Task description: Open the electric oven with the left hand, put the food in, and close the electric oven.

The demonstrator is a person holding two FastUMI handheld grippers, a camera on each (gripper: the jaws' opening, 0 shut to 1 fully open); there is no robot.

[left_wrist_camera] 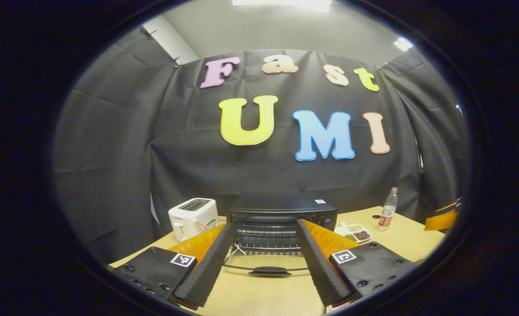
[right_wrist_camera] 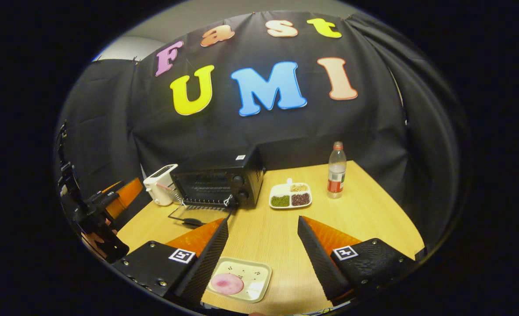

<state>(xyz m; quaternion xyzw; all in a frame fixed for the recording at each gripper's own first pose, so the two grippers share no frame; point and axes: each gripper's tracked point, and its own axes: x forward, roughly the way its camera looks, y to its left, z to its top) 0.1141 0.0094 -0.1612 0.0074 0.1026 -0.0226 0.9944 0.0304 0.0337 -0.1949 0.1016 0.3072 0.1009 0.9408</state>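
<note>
Here the spread right gripper [right_wrist_camera: 264,259] hangs over the food tray [right_wrist_camera: 240,279], oven [right_wrist_camera: 218,184] door down.

The left gripper [left_wrist_camera: 264,263], jaws spread, faced the black electric oven [left_wrist_camera: 281,219], whose glass door [left_wrist_camera: 268,272] lay folded down on the pale wooden table [left_wrist_camera: 264,298] between its fingers.

Two hand-held grippers, matching in build

The left gripper [left_wrist_camera: 264,263] has two long wedge-shaped fingers with ribbed inner faces, backed by glossy orange panels. Each finger rises from a flat black block [left_wrist_camera: 156,272] studded with round screws and carrying a small square black-and-white marker [left_wrist_camera: 183,260] near its inner corner. The right gripper [right_wrist_camera: 264,256] is built the same: ribbed fingers, orange backing, textured black blocks [right_wrist_camera: 376,259], screws, and a square marker [right_wrist_camera: 345,253] on each.
</note>
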